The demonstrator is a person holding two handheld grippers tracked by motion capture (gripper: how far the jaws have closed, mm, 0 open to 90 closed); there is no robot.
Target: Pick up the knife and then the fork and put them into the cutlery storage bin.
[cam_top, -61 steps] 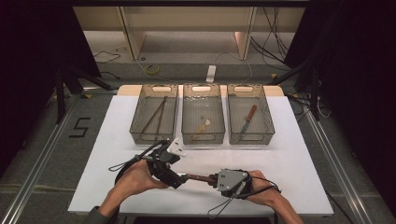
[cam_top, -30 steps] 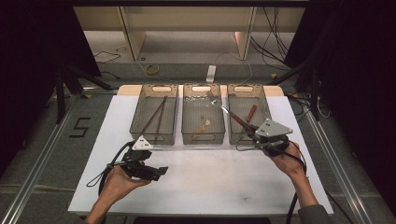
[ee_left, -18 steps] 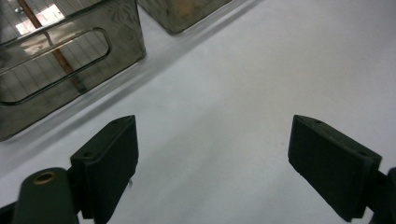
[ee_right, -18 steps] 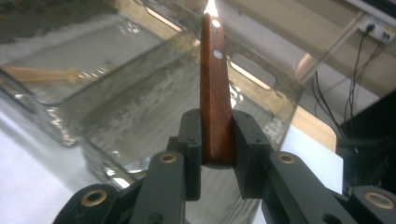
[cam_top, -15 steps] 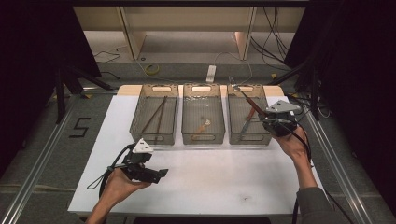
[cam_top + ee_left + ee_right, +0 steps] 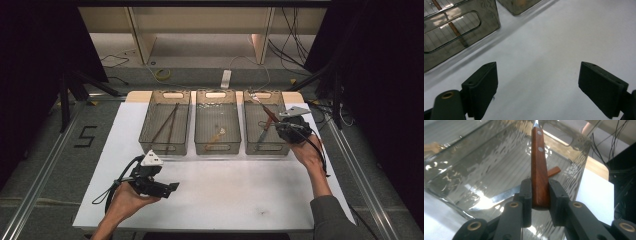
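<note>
Knife point(image 6: 539, 165) with a reddish wooden handle and two rivets is the thing in hand, held over the right-hand bin; going from left to right across the white table point(image 6: 240, 200):

At the near left, the left gripper point(image 6: 172, 187) rests low over the bare table surface in the person's left hand point(image 6: 125, 200), pointing to the right, its cable looping off to the left. In the left gripper view its two black jaws stand wide apart with nothing between them, only white tabletop.

Behind it, along the far edge, three clear bins sit side by side. The left bin point(image 6: 150, 136) holds two long thin brown sticks point(image 6: 167, 124) lying lengthwise. The middle bin point(image 6: 217, 146) holds a small pale orange item point(image 6: 217, 135), too small to tell what it is.

The right bin point(image 6: 268, 148) has another knife point(image 6: 263, 134) lying on its floor. Above its right wall, the right gripper point(image 6: 278, 125) is held by the person's right hand point(image 6: 306, 152). In the right gripper view its jaws are closed tight on the butt end of the wooden handle, one pad point(image 6: 527, 192) pressing each flat side, and the knife stands out away from the gripper over the bin, blade end toward the far wall
</note>
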